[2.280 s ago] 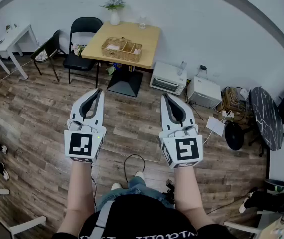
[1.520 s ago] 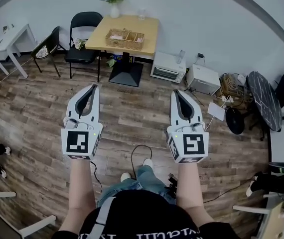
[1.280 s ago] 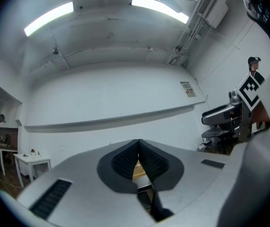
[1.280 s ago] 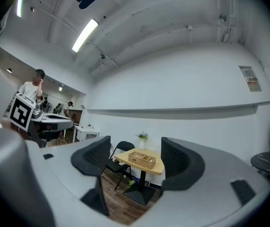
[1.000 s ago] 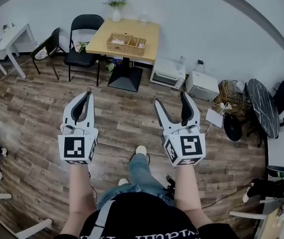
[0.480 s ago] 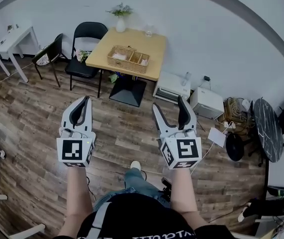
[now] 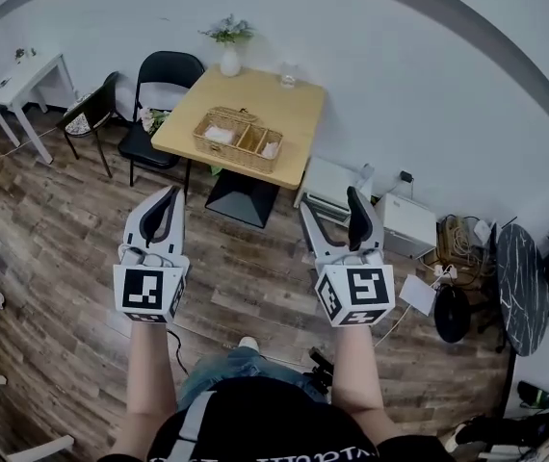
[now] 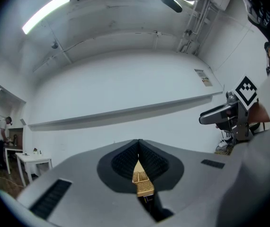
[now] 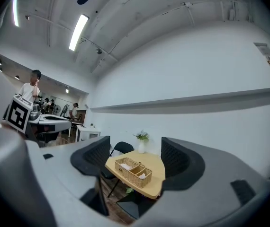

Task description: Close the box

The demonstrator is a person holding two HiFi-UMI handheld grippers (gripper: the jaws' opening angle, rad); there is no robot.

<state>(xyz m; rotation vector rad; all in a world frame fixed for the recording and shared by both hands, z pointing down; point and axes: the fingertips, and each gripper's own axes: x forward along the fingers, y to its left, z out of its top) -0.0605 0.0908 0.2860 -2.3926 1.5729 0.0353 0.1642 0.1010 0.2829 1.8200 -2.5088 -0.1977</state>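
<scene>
Two hand-held grippers aloft, wicker box (image 7: 239,141) well ahead

The left hand-held gripper (image 7: 167,195) is clenched, its jaws meeting at the tips with nothing gripped. The right hand-held gripper (image 7: 330,205) is released, jaws apart and empty. Ahead of both, the wicker box rests on the tabletop (image 7: 284,114), framed between the right jaws; its compartments seem uncovered.
</scene>
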